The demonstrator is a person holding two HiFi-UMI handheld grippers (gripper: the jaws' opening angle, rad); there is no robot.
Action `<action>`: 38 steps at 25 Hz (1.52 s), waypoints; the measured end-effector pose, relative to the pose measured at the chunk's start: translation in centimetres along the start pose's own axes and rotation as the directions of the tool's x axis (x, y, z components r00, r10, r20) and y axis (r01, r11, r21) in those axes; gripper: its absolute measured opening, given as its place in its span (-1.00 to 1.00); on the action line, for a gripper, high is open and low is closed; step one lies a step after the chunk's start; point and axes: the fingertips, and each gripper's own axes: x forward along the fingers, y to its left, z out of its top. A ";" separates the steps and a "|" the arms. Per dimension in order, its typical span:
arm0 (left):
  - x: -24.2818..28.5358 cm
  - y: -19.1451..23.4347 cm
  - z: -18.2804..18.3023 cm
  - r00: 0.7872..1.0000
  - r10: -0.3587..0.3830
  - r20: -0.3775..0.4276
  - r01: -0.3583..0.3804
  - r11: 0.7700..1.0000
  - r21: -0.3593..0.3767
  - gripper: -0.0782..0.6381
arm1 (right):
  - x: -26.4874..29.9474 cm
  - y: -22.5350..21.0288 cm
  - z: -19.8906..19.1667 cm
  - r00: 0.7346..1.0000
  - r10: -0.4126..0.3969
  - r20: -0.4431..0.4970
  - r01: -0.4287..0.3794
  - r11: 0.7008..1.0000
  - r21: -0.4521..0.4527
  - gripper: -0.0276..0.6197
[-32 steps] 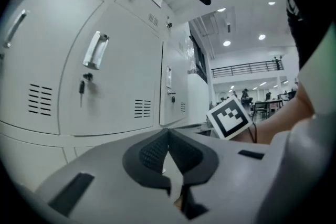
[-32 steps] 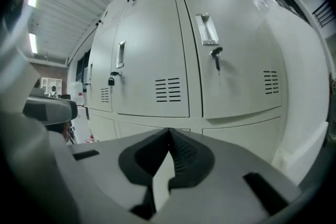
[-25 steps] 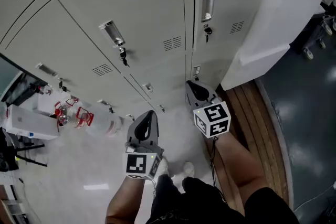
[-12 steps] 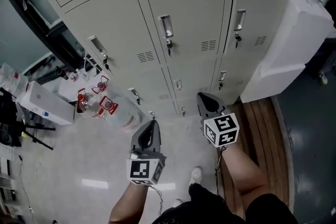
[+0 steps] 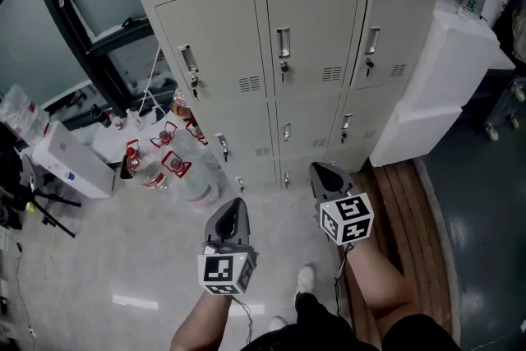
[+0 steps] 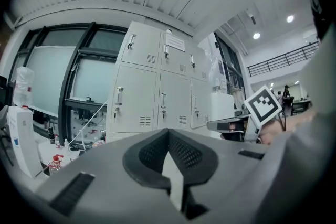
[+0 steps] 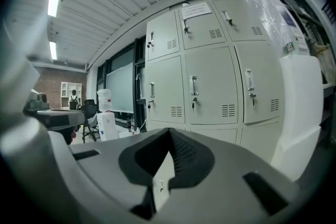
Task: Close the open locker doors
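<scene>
The bank of grey lockers [image 5: 312,53] stands ahead of me, and every door I can see lies flush and closed, with handles and keys in the locks. The same lockers [image 6: 157,102] show in the left gripper view, and the lockers [image 7: 210,86] in the right gripper view. My left gripper [image 5: 234,208] is held out over the floor, well short of the lockers, its jaws shut with nothing in them [image 6: 168,132]. My right gripper [image 5: 318,170] is a little closer to the bottom row, also shut and empty [image 7: 169,131]. Neither touches a door.
Water bottles with red handles [image 5: 156,164] sit on the floor at the lockers' left corner, beside a white appliance [image 5: 70,160]. A large white box [image 5: 444,78] leans at the lockers' right, above a wooden platform [image 5: 403,201]. My foot [image 5: 306,279] shows below.
Both grippers and the head view have drawn back from the lockers, which now look farther off and more upright. The jaws of both grippers stay shut.
</scene>
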 end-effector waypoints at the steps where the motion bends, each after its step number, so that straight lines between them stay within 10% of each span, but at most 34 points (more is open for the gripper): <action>1: -1.1 0.0 0.1 1.000 -0.004 0.005 0.004 1.000 -0.003 -0.78 | -1.0 0.8 0.2 1.000 -0.007 0.002 0.007 1.000 -0.004 -0.91; 22: -13.9 -5.9 -0.2 0.995 -0.090 -0.047 0.086 0.994 -0.066 -0.78 | -19.9 7.4 0.6 0.990 -0.140 0.034 0.141 0.990 -0.025 -0.91; 38: -16.3 -18.1 1.7 0.998 0.067 0.003 -0.067 0.997 -0.036 -0.78 | -28.2 1.3 0.9 0.997 0.036 0.063 -0.033 0.999 -0.034 -0.91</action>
